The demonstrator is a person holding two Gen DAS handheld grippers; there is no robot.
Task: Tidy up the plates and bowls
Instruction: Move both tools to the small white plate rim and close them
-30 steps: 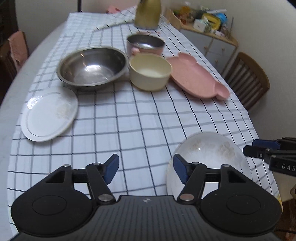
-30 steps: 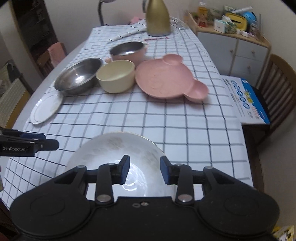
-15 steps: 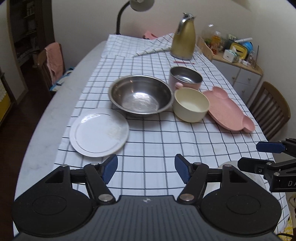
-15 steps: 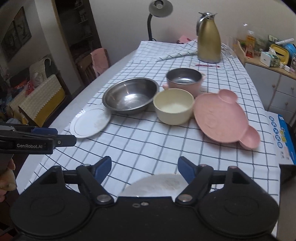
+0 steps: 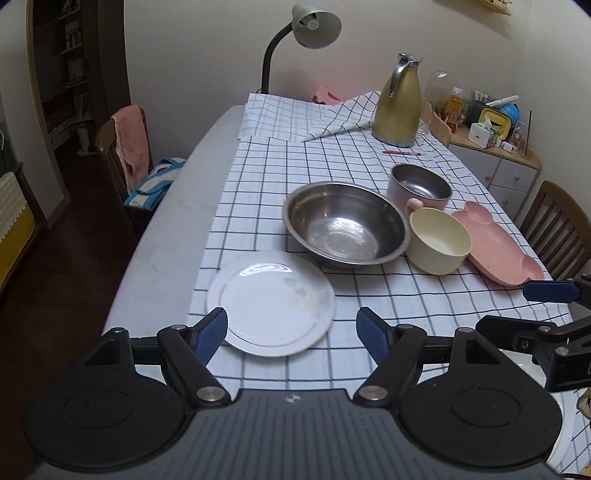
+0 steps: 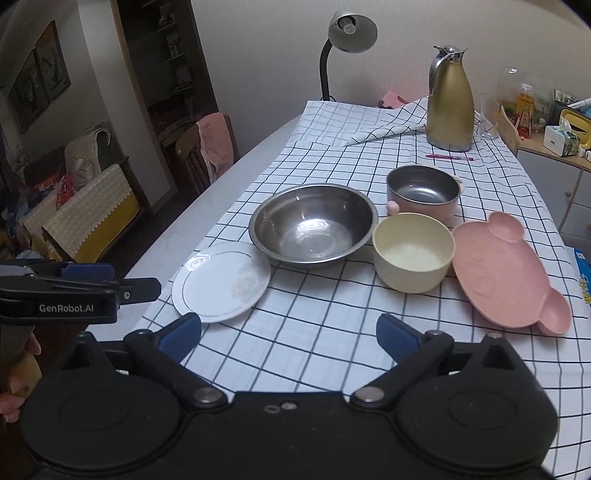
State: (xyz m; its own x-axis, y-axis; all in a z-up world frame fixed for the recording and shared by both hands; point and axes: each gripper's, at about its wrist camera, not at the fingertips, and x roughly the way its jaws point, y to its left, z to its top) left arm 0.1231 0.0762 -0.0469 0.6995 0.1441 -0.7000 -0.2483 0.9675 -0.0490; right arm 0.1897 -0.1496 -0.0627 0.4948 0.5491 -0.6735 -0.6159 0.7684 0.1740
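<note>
— Where are your jaws?

— My left gripper [image 5: 291,334] hangs over the near edge of the checked cloth [image 5: 369,302], its jaws opening, nothing between them. My right gripper [image 6: 290,334] is beside it, also opening, already very wide and empty; only cloth shows in the gap.

— And the dishes? Take the steel bowl as your mark.

— The steel bowl [image 5: 345,225] sits mid-cloth. The white plate [image 5: 271,302] lies flat just in front of it, toward me and to the left, its rim close to the bowl's. From the left camera the plate's near edge sits just beyond my left finger, not touching it. The cream bowl [image 5: 439,242] stands just right of the steel bowl, about touching. Behind that is the pink pot [image 5: 419,186], steel inside, its small handle toward the cream bowl. The pink bear plate [image 6: 506,271] lies further right, past the cream bowl.

— Anything behind?

— A gold jug [image 5: 397,107] well beyond the steel bowl, a pen [image 5: 400,152] in front of it, and a lamp [image 5: 314,26] at the far end.
</note>
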